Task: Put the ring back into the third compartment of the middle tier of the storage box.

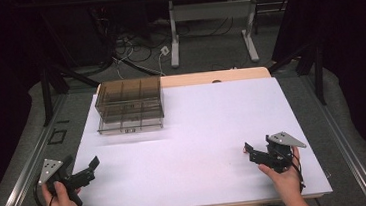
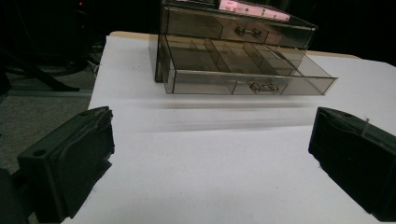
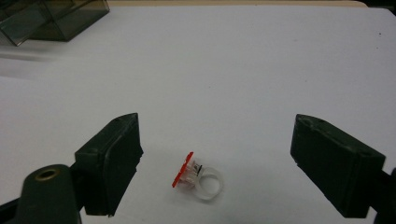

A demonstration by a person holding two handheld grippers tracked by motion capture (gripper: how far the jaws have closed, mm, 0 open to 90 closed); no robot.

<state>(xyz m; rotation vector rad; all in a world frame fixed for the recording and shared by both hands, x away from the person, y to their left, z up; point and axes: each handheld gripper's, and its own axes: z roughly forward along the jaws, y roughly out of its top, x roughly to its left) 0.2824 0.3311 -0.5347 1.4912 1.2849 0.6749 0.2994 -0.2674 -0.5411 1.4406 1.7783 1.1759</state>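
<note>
A smoky clear drawer box [image 1: 128,105] stands at the far left of the white table top [image 1: 208,126]. In the left gripper view its lower drawer [image 2: 243,72] is pulled out, showing divided compartments. A small clear ring with a red top [image 3: 198,177] lies on the table between the jaws of my right gripper [image 3: 217,140], touching neither. It shows as a red speck [image 1: 246,149] by my right gripper [image 1: 252,153] near the front right. At the front left edge, my left gripper [image 1: 92,170] is open and holds nothing; its view [image 2: 212,135] faces the box.
Beyond the table's wooden far edge [image 1: 214,76] are cables on the floor and a desk's white legs [image 1: 175,43]. Black frame legs [image 1: 47,90] stand at both far corners. Grey carpet with a metal rail [image 1: 22,182] runs along the left.
</note>
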